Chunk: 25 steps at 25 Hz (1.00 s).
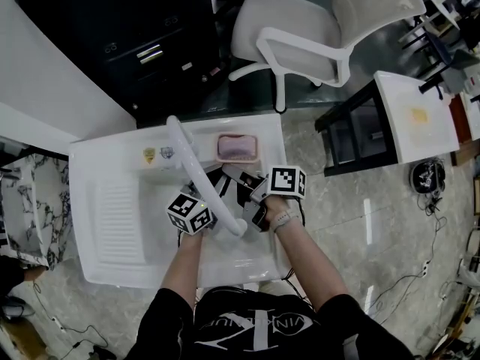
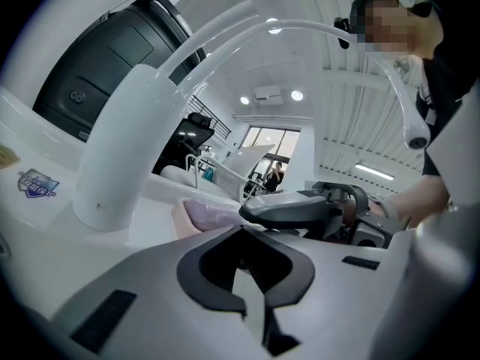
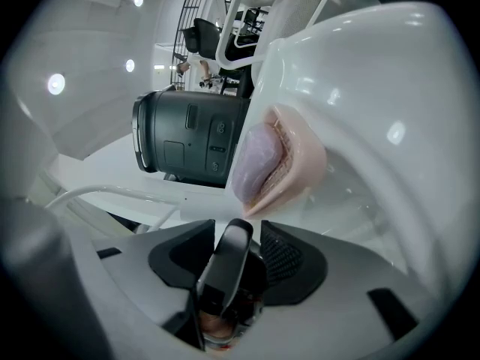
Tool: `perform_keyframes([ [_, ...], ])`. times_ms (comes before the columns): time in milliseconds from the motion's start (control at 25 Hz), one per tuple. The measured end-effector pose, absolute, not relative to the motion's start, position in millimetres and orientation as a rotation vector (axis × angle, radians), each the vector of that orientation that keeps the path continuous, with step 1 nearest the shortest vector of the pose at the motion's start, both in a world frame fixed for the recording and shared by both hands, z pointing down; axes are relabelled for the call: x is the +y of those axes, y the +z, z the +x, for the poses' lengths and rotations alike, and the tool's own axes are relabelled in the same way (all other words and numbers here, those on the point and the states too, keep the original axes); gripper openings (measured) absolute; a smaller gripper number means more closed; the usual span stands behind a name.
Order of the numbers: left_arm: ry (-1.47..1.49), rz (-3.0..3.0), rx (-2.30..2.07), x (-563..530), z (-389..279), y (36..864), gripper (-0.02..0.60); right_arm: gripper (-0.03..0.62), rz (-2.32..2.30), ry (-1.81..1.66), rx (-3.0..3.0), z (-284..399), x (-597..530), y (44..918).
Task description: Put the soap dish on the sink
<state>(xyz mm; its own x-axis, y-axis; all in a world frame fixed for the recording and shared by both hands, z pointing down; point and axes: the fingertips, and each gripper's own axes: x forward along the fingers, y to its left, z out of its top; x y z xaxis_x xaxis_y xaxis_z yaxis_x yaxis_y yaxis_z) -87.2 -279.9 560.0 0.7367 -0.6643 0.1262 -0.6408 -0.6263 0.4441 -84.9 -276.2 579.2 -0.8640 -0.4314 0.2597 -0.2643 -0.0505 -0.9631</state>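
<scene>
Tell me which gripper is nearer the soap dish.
Right. The right gripper points at the soap dish from just short of it; the left gripper sits farther back, beside the faucet.

Legible text: none for certain.
- Black shirt point(image 1: 255, 323): white lettering and an emblem across the chest, seen upside down, too small to read.
- Sink point(image 1: 120, 216), rim beside faucet point(image 1: 187, 156): yellow sticker point(image 1: 149, 155) and blue shield sticker point(image 1: 166, 153), print illegible.
- Same blue shield sticker in the left gripper view: pale lettering, blurred, unreadable.
</scene>
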Motion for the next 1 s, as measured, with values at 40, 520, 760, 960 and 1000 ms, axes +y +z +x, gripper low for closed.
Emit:
perform_keyframes([
  [40, -0.067, 2.471, -0.994, -278.8, -88.7, 560.2, 0.014, 0.196, -0.759, -2.050, 2.082, -86.1, -275.5, 577.9],
  [520, -0.054, 2.518, -1.032, -265.6, -102.7, 548.4, 0.014, 0.167, -0.683, -1.917, 2.274, -97.1, -264.6, 560.0],
  [760, -0.074, 2.473, -1.129, -263.3, -127.4, 542.8, 0.014, 0.069, -0.753, -1.728, 2.335, -78.6, -275.6, 543.2],
  [960, -0.066, 2.450, -1.216, -256.9, -144.1, 532.8, 0.014, 0.044, -0.842, -1.542, 2.426, -64.8, -276.5, 526.3],
  [1000, -0.068, 2.444, -1.233, -254.9, -147.1, 530.9, 0.014, 0.043, -0.875, -1.504, 2.457, -62.1, -274.4, 525.7],
])
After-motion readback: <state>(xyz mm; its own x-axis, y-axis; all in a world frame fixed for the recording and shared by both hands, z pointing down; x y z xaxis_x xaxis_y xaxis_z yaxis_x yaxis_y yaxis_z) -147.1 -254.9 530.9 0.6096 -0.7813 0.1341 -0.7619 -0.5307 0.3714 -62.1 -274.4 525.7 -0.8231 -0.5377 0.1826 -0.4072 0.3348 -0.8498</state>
